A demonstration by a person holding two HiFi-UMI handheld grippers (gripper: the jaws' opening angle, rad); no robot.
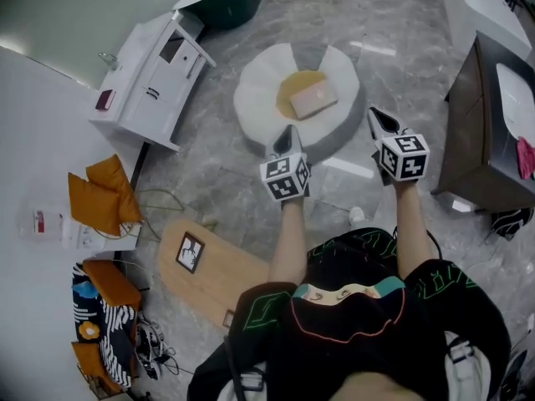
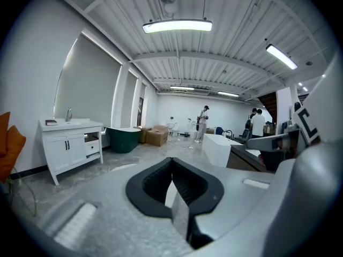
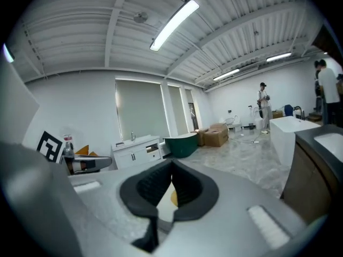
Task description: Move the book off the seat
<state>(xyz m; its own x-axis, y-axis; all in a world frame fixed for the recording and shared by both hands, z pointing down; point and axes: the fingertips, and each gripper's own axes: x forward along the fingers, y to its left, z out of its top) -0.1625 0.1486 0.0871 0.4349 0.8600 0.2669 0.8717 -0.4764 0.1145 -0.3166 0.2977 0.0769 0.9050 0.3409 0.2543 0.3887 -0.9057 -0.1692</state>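
**Book on seat, both claws shut**

The book lies on the yellow middle of the round white seat. The left claw and the right claw hang by the seat's near edge, both closed and empty.

A white vanity cabinet stands on the grey marbled floor, near a dark green bathtub. Orange cushions lie by the white wall. A light wooden board bears a small framed picture. At right stands a dark brown cabinet with a white basin. Brown cardboard boxes sit beyond the tub.
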